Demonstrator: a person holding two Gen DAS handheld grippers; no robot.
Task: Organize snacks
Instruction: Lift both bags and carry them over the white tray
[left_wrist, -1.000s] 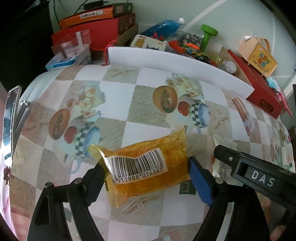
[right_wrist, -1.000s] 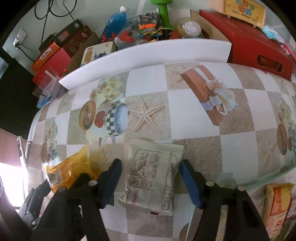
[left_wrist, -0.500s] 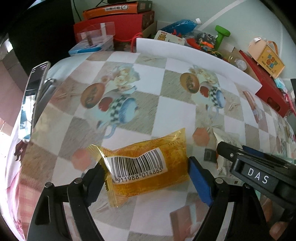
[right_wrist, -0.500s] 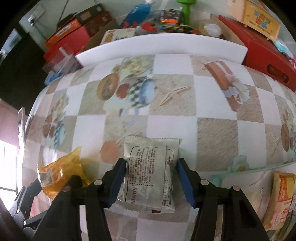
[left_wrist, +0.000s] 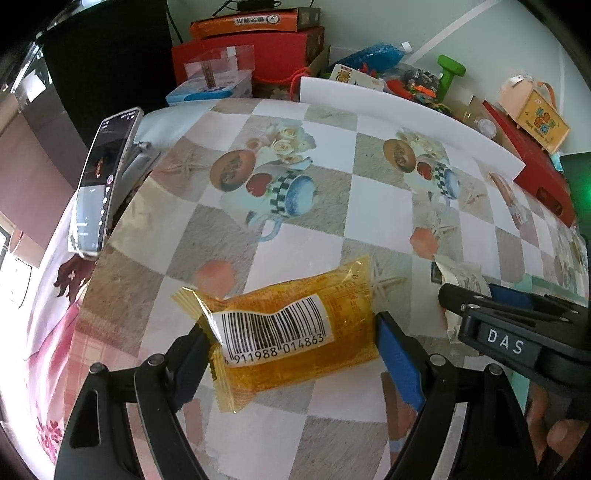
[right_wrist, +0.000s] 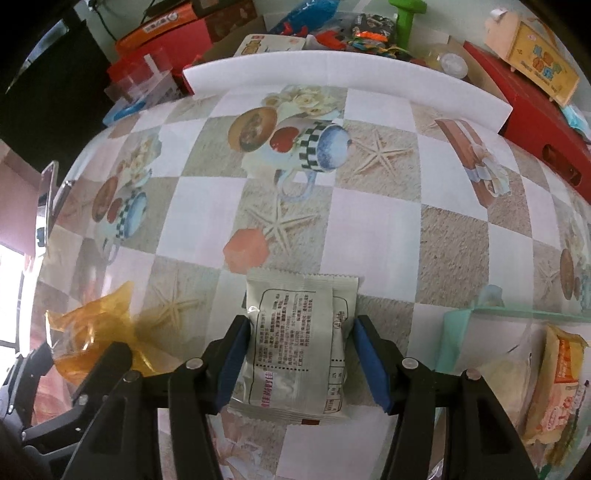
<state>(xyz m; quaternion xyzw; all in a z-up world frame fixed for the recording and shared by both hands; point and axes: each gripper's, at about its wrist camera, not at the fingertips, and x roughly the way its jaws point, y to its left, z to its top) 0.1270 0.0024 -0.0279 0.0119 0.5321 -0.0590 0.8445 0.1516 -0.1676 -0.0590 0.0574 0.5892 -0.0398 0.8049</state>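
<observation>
- Left wrist view: your left gripper (left_wrist: 291, 354) pinches the orange snack packet (left_wrist: 291, 332) end to end, pads on the crimped left seal and the right edge. That left seal is thin film; it could slide out if you swing fast.
- The packet hangs above the checked tablecloth (left_wrist: 332, 177), so a slip drops it short of wherever it belongs.
- Your right gripper (right_wrist: 301, 354) holds the white snack packet (right_wrist: 301, 343) across its width, and its jaws have just been easing apart slightly; the right pad looks barely touching, so the packet may twist or fall.
- The two tools are close together; the right one's body crowds the left view, and a bump could jar either packet.
- The green-rimmed tray (right_wrist: 458, 325) with other snacks (right_wrist: 554, 387) lies just right; coming in low could catch its rim.
</observation>
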